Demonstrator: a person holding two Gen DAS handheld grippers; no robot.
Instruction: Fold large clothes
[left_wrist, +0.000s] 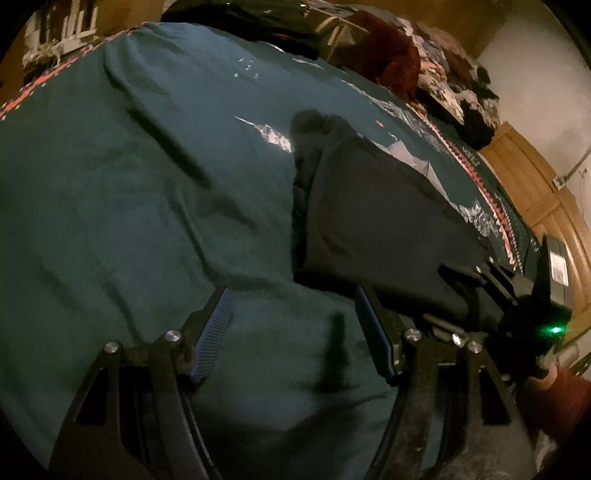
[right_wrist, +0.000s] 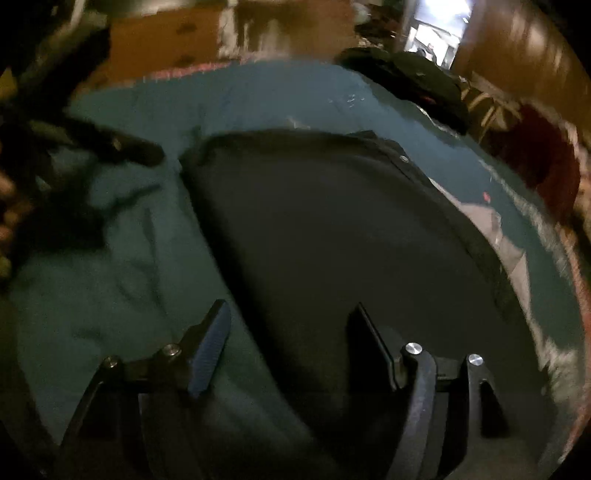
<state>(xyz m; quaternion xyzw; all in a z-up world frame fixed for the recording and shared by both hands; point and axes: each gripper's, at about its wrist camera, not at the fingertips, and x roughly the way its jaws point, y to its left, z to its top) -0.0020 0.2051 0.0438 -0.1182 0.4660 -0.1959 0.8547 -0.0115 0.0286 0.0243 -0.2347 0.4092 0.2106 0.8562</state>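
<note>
A dark grey folded garment (left_wrist: 373, 221) lies flat on a teal bedspread (left_wrist: 129, 184). It fills the middle of the right wrist view (right_wrist: 332, 236). My left gripper (left_wrist: 295, 306) is open and empty above the bedspread, just left of the garment's near edge. My right gripper (right_wrist: 291, 325) is open and empty, straddling the garment's left near edge. The right gripper's body also shows at the right of the left wrist view (left_wrist: 532, 306), over the garment's near right corner. The left gripper shows blurred at the left of the right wrist view (right_wrist: 122, 147).
A pile of dark and patterned clothes (left_wrist: 424, 62) lies at the bed's far side. A black garment (right_wrist: 406, 74) sits at the bed's far edge. Wooden furniture (left_wrist: 532, 192) stands beyond the bed's red patterned border (left_wrist: 469, 166).
</note>
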